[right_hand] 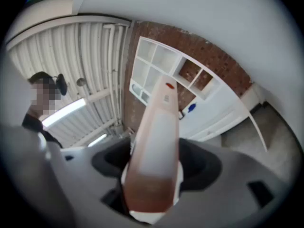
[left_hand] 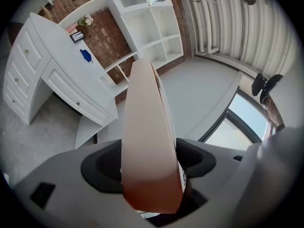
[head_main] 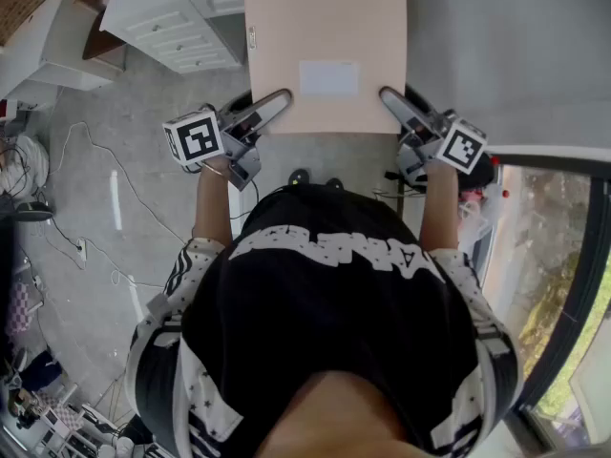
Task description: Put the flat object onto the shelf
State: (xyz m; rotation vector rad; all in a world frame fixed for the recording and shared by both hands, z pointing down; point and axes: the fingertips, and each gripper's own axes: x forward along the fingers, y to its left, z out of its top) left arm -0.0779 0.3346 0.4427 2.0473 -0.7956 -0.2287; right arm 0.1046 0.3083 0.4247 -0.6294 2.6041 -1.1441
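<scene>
At its near corners, your left claw point(head_main: 275, 101) and right claw point(head_main: 393, 101) each clamp the flat object point(head_main: 325, 27); it looks stiff and light.

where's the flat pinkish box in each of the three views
Head view: the flat box is at top centre, its broad face showing.
Left gripper view: the flat box is edge-on at centre.
Right gripper view: the flat box is edge-on at centre.
Shared landmark: the white desk with drawers.
</scene>
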